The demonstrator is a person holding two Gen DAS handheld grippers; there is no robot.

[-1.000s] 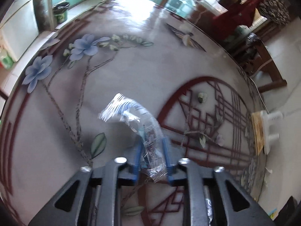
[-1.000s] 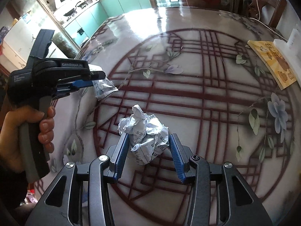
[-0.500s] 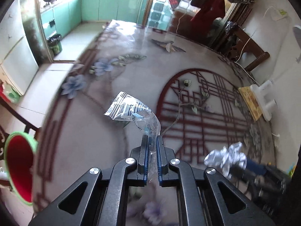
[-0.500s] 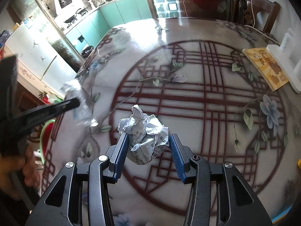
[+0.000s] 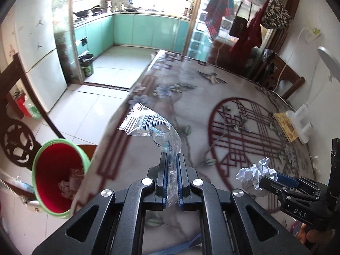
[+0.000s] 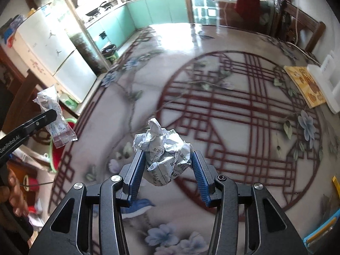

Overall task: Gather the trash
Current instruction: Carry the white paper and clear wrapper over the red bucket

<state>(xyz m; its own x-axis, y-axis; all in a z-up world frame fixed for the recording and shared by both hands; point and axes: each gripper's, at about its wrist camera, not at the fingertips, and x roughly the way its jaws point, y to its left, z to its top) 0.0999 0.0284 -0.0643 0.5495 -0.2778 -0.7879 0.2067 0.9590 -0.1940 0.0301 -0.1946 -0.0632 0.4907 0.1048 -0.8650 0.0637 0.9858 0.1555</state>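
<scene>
My left gripper (image 5: 171, 157) is shut on a clear plastic wrapper (image 5: 148, 125) with blue print, held in the air above the left edge of the patterned table (image 5: 212, 110). A red bin with a green rim (image 5: 57, 176) stands below the table edge at lower left, with scraps inside. My right gripper (image 6: 167, 155) is shut on a crumpled ball of printed paper (image 6: 163, 148), lifted off the table. In the right wrist view the left gripper (image 6: 45, 115) and wrapper (image 6: 56, 123) sit at far left, above the bin (image 6: 55, 157). The right gripper (image 5: 269, 180) with the paper ball (image 5: 255, 176) shows at lower right in the left wrist view.
A yellow booklet (image 6: 306, 85) and a white plastic stand (image 6: 327, 85) lie at the table's right edge. Dark wooden chairs (image 5: 14, 110) stand around the table. A white fridge (image 5: 40, 48) and a small dark bin (image 5: 86, 63) are beyond, toward the kitchen.
My left gripper closed on the wrapper, lifted it off the table and carried it left toward the table edge, bringing the red bin into view. My right gripper rose a little with the paper ball.
</scene>
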